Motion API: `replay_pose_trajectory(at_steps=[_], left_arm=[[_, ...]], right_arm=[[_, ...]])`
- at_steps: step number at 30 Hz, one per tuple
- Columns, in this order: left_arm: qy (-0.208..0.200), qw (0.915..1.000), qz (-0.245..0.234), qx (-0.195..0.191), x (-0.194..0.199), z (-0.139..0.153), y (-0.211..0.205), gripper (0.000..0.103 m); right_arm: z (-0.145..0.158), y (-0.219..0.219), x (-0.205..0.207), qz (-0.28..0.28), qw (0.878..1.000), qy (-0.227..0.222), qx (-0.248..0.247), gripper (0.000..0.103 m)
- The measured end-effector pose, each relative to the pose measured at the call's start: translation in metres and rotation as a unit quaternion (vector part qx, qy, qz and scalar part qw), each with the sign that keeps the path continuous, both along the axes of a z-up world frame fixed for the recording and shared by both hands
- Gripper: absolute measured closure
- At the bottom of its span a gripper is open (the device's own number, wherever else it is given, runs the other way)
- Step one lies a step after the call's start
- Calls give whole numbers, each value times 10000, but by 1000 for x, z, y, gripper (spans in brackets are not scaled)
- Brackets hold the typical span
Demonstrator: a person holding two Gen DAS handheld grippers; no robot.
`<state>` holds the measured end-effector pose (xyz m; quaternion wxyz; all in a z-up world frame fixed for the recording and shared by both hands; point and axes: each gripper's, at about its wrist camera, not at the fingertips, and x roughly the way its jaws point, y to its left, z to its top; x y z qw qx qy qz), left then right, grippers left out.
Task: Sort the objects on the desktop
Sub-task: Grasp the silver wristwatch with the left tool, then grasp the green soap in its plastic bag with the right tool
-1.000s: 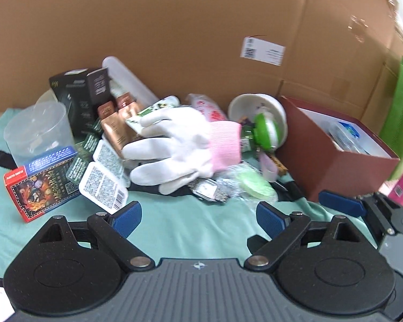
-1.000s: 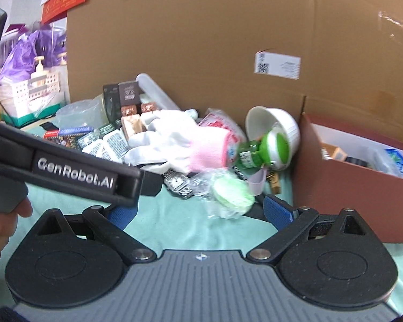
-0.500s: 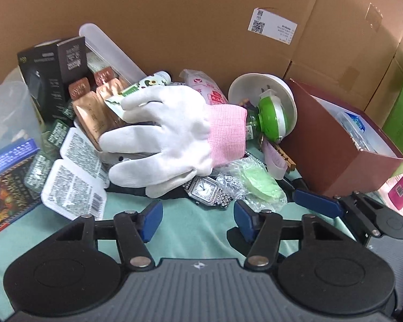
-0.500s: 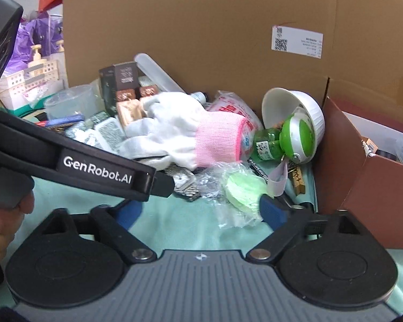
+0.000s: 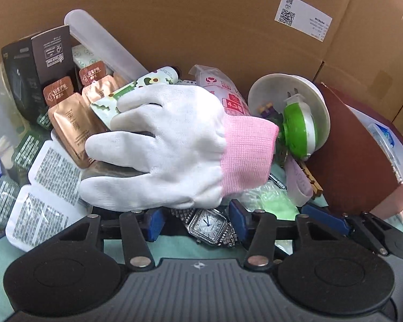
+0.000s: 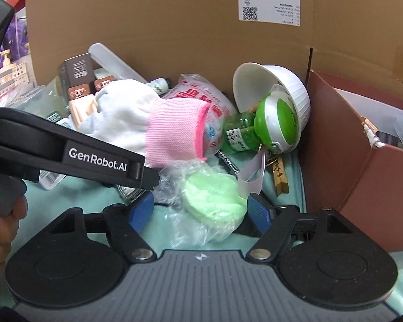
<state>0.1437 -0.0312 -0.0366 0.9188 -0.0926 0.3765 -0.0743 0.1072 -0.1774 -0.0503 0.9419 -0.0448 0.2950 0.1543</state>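
Observation:
A white glove with a pink cuff (image 5: 174,147) lies on a pile of packets; it also shows in the right wrist view (image 6: 147,123). My left gripper (image 5: 196,221) is open, its blue pads on either side of a jewelled silver watch (image 5: 211,226) just below the glove. My right gripper (image 6: 198,212) is open, its pads on either side of a green round pad in clear plastic wrap (image 6: 212,204). The left gripper's black body (image 6: 67,155) crosses the right wrist view's left side.
A tipped white bowl (image 6: 282,88) and a green bottle (image 6: 255,131) lie by a brown box (image 6: 344,145) on the right. Copper sachets (image 5: 72,128), a black carton (image 5: 37,64) and white blister packs (image 5: 40,201) lie left. A cardboard wall (image 5: 201,21) stands behind.
Both grippers moved forward into the pile. The left gripper narrowed and its pads now flank the watch. The right gripper's pads now flank the green wrapped pad.

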Motion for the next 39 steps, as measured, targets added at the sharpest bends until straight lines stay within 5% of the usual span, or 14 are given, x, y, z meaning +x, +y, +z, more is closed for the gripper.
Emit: replay_pose_trajectory(at_steps=[3,11,13,15,21,23,24,25,34,39], left_arm=[[-31,9999,-4,104,0,0,-1,53],[-44,9995,-246,168,-14,4,-3,62],[-21,9994,-298,144,-22,4,-2,62],[-8,9992,-377,91,-32,7,0,62],[127,9970,-766,81,-66,7,2,69],[166,9969,-759,95,-72,3,4,72],[184,9971,-727,87,-73,2,5,72],[170,9974,-700,76,-73,2,6,73],[43,9962,-845,199,-66,1,3,49],[23,9947,-995,246,-68,0,4,52]], right_arm=[[-3,-4,3,-8,9999,50,111,34],[8,-1,-14,196,9997,-76,-158,76],[10,-2,-21,300,9995,15,-123,97],[12,-6,-29,327,9994,82,-59,103],[15,-15,-48,279,9996,-17,49,103],[14,-16,-44,224,9997,71,117,87],[13,-15,-41,178,9997,77,129,58],[12,-15,-38,138,9998,66,136,44],[4,-14,4,2,9992,249,306,42],[-1,-14,9,14,9990,270,356,47]])
